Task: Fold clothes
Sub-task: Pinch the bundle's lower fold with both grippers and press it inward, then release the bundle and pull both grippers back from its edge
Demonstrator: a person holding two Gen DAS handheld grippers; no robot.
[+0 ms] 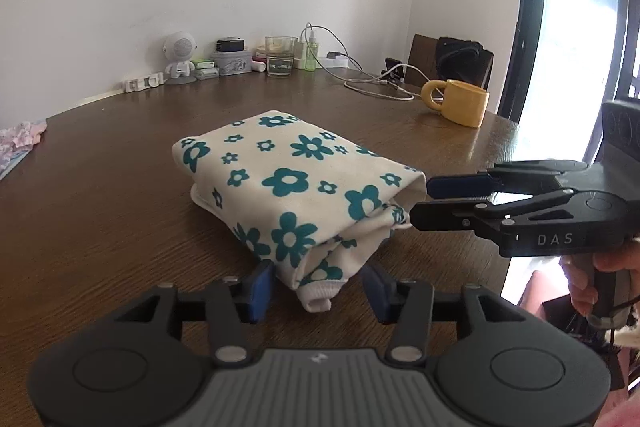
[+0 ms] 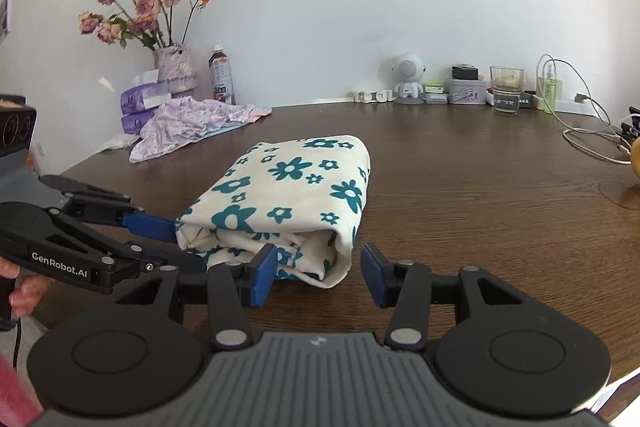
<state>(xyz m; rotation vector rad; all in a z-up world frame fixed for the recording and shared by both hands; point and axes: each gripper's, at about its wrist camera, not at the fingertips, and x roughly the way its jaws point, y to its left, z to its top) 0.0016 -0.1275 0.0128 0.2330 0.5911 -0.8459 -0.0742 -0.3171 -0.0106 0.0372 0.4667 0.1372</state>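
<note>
Two tongs are seen at one folded garment. The flowered cloth (image 1: 304, 187) lies as a compact bundle of several layers on the brown bench (image 1: 120, 187), near its middle, with a white cuff or hem poking out at the near end. The left tongs (image 1: 318, 291) are spread wide, blue pads on either side of the bundle's near end, nothing pinched between them. The right tongs (image 2: 318, 277) are likewise wide apart, set at the bundle's open end — the layered edges are seen there — and nothing is held.

Seen from the left wrist view, the right tongs come in sideways with fingers parted, tips just at the cloth's edge; contact cannot be told for sure. From the right wrist view, one blue finger of the left tongs is seen against the bundle's side.

Step judged: the cloth is already folded small, so either a last fold or squaring-up is in hand, or the bundle is about to be let alone or moved — the pictures fit both. If more is to be done, all layers would need to be gripped together, or the bundle could slump open.

A crumpled pink garment (image 2: 192, 123) lies well apart at the bench's far edge, not folded. A yellow mug (image 1: 460, 103) stands clear of the work.
</note>
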